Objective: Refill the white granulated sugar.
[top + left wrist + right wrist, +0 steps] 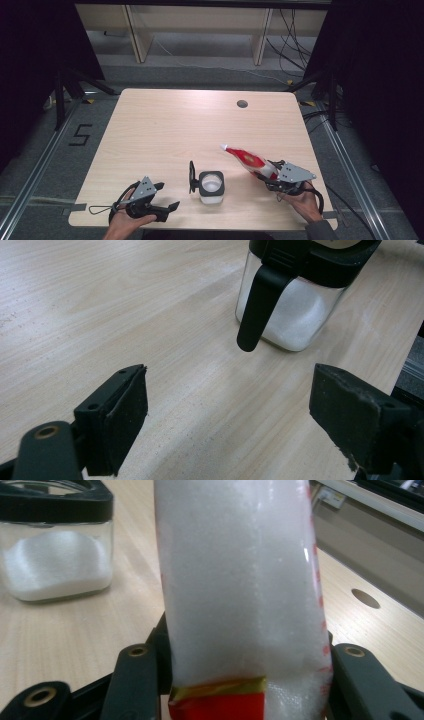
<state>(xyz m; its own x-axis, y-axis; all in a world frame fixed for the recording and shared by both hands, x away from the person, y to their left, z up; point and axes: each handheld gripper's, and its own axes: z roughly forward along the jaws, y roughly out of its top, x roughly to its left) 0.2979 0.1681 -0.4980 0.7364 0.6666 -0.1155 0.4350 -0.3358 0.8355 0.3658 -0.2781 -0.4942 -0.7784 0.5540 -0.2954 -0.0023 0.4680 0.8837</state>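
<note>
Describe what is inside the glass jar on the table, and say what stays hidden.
The glass jar holds a low heap of white granules, sloped and well below the black collar. The flipped-open lid stands beside it. The collar hides the jar's top edge.

We look down on a pale wood table (pixel 165 125) with rounded corners and a round cable hole (pixel 242 104) near its far edge. Around it lies grey floor (pixel 210 75), with metal rails (pixel 30 170) on either side and a "5" (pixel 80 135) marked at the left. Beyond stands a light shelf unit (pixel 200 30), cables (pixel 290 45) trailing beside it. Black curtains (pixel 380 75) close both sides.
</note>
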